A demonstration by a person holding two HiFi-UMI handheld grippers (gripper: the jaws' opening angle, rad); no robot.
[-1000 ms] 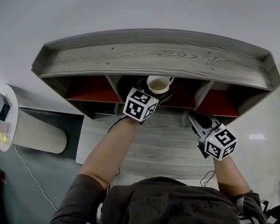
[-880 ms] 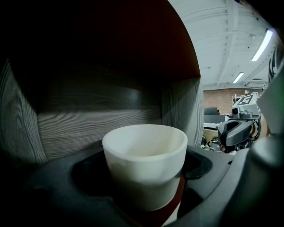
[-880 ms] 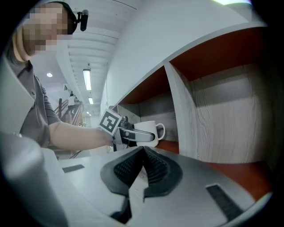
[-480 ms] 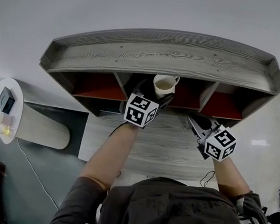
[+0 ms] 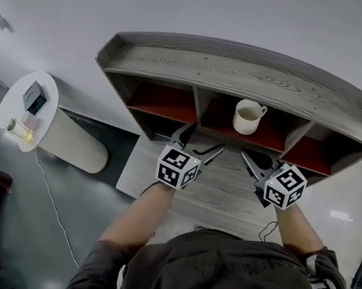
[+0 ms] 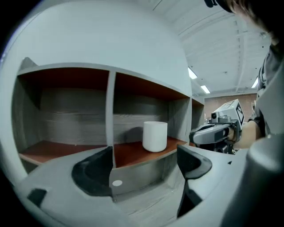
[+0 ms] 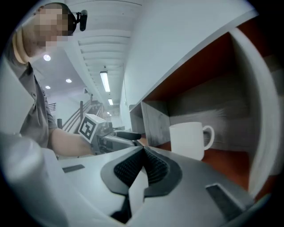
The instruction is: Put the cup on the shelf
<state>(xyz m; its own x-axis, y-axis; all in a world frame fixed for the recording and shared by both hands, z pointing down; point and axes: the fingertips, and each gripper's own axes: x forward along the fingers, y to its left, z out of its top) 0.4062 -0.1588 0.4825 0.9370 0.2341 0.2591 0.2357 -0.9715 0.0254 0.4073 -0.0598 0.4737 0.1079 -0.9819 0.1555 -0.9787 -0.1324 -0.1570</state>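
Note:
A white cup (image 5: 246, 116) stands upright in the middle compartment of the grey wooden shelf (image 5: 245, 76), on its red floor, handle to the right. The left gripper view shows the cup (image 6: 155, 136) standing free beyond the open jaws. My left gripper (image 5: 199, 143) is open and empty, drawn back just in front of the shelf, below and left of the cup. To the right, my right gripper (image 5: 251, 159) is shut with nothing in it; its own view has the cup (image 7: 189, 139) ahead to the right.
The shelf sits on a grey wooden desk (image 5: 221, 193). Its left (image 5: 167, 101) and right (image 5: 311, 155) compartments hold nothing visible. A round white side table (image 5: 27, 114) with a small bottle and a dark device stands at the far left. Grey floor lies below it.
My left gripper has let go of the cup and pulled back out of the middle compartment; the cup now stands alone there. The head view has tilted; the right gripper stayed put.

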